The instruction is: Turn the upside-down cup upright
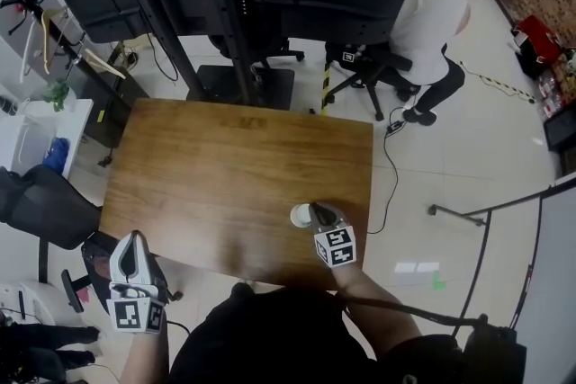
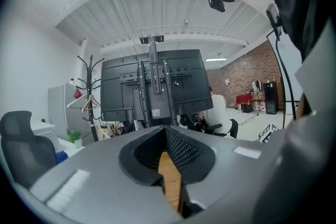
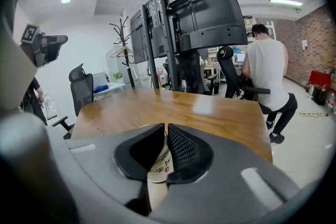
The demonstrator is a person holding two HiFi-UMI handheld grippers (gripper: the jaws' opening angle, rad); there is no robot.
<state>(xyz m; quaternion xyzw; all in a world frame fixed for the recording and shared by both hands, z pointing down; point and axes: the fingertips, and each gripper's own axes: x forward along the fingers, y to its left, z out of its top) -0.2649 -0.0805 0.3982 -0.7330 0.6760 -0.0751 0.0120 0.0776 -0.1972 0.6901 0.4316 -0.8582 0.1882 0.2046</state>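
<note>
A white paper cup with dark print stands on the wooden table near its front right corner. Which end faces up I cannot tell. My right gripper reaches it from the right, pointing downward. In the right gripper view the jaws stand almost together, pinched on the cup at its edge, and most of the cup is hidden under them. My left gripper hangs off the table's front left corner. Its jaws are shut with nothing in them, and only a sliver of wood shows through.
A black monitor stand rises behind the table's far edge. A person in a white shirt sits at the back right. A black office chair is by the table's left side, and a cable trails on the floor at the right.
</note>
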